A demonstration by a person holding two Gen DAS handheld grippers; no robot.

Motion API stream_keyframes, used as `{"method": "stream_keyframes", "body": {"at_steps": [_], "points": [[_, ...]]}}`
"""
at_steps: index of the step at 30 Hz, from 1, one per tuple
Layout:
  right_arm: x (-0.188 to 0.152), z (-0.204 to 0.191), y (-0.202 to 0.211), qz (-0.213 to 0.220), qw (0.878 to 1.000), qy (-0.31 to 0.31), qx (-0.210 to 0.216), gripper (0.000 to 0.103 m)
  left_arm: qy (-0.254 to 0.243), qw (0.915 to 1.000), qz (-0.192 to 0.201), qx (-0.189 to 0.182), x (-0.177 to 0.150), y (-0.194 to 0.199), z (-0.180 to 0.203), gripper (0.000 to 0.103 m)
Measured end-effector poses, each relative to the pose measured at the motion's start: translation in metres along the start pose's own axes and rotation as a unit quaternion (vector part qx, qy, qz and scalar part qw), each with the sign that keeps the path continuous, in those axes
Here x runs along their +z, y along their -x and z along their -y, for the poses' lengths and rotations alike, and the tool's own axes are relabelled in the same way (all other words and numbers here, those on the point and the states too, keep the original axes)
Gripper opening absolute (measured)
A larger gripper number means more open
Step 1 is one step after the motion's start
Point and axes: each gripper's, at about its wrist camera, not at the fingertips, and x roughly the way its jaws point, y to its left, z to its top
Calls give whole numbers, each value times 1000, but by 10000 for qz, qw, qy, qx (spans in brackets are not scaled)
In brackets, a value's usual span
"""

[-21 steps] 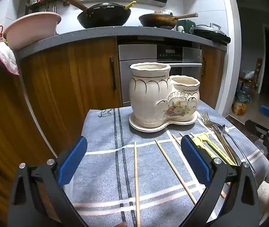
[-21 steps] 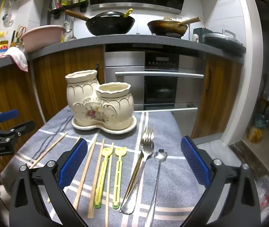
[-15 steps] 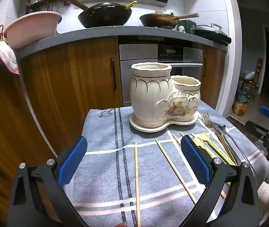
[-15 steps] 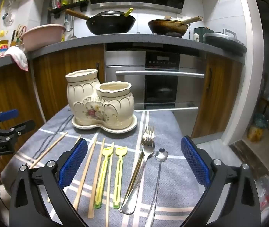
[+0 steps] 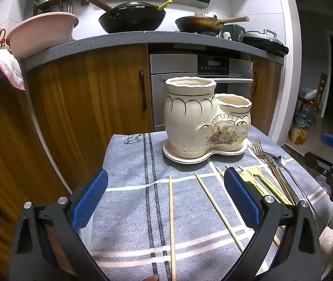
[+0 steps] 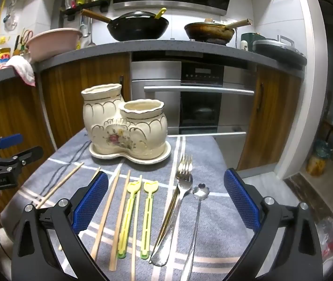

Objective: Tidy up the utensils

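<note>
**A:** What lies in front of you?

**B:** A small bench covered with a grey striped cloth point(image 6: 203, 154). At its far side stands a cream holder point(image 6: 124, 126) with two joined pots, a taller one on the left and a shorter one on the right, sitting on a matching saucer.

**A:** And the utensils?

**B:** They lie flat on the cloth, nearer to you than the holder. From your right gripper's camera, left to right: wooden chopsticks point(image 6: 106, 213), two yellow plastic sticks point(image 6: 148, 213) with one more thin chopstick between them, a steel fork point(image 6: 180, 187) lying partly over a slim gold-coloured handle, and a small spoon point(image 6: 199, 206) with a flower-shaped bowl. Two more chopsticks point(image 5: 172, 222) lie apart, further left, seen best from your left gripper's camera.

**A:** What are my grippers doing?

**B:** Your left gripper point(image 5: 166, 201) hovers over those two separate chopsticks, jaws wide, holding nothing. Your right gripper point(image 6: 166, 201) hovers over the yellow sticks and fork, jaws also wide and empty. Each gripper shows at the edge of the other's view.

**A:** Behind the bench?

**B:** Wooden cabinets, a built-in oven point(image 6: 199, 103), and a worktop with a black wok point(image 6: 138, 27), a frying pan point(image 6: 208, 32) and a pink basin point(image 6: 54, 43).
</note>
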Motion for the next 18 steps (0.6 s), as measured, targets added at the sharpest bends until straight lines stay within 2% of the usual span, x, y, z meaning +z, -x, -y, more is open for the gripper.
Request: {"method": "stream_keyframes", "body": {"at_steps": [18], "points": [[-4, 0, -4, -14, 10000, -11, -7, 98, -6, 10000, -36, 45, 0, -2, -1, 98]]}}
